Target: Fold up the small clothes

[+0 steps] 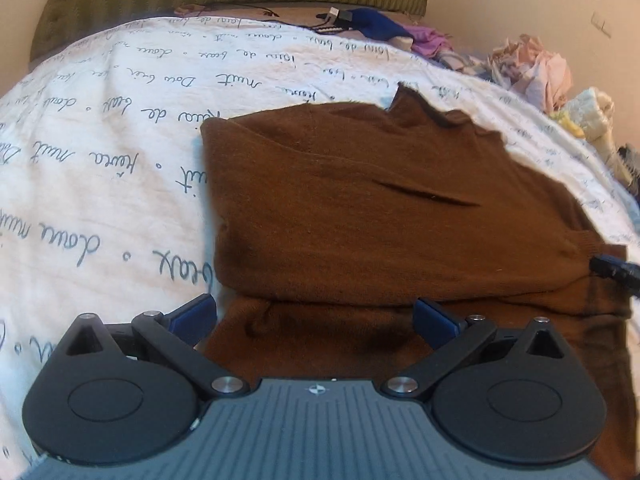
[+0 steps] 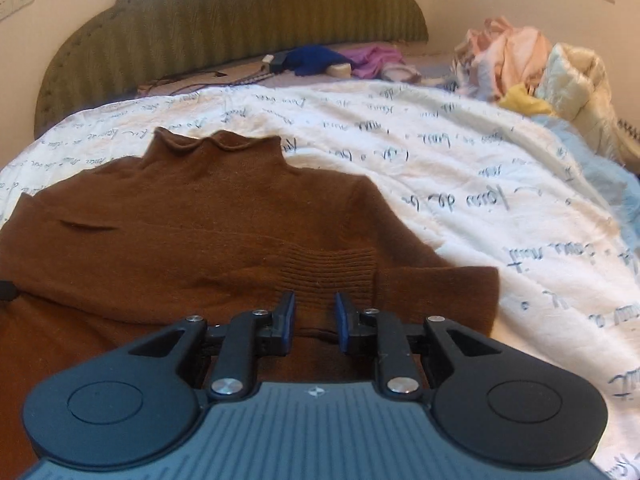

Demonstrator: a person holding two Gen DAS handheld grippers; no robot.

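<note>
white sheet (image 1: 100, 140) under brown sweater (image 1: 360, 200) bears cursive "de" and "nuit".

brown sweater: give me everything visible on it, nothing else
The brown sweater is a fuzzy knit with a rolled high collar and a ribbed cuff. It lies flat on the white script-printed bedspread, collar toward the headboard, a sleeve folded across the body so the cuff sits mid-front. One small crease marks the chest. The near hem lies under both grippers; neither grips it: left gripper wide open, right gripper slightly apart.
</note>
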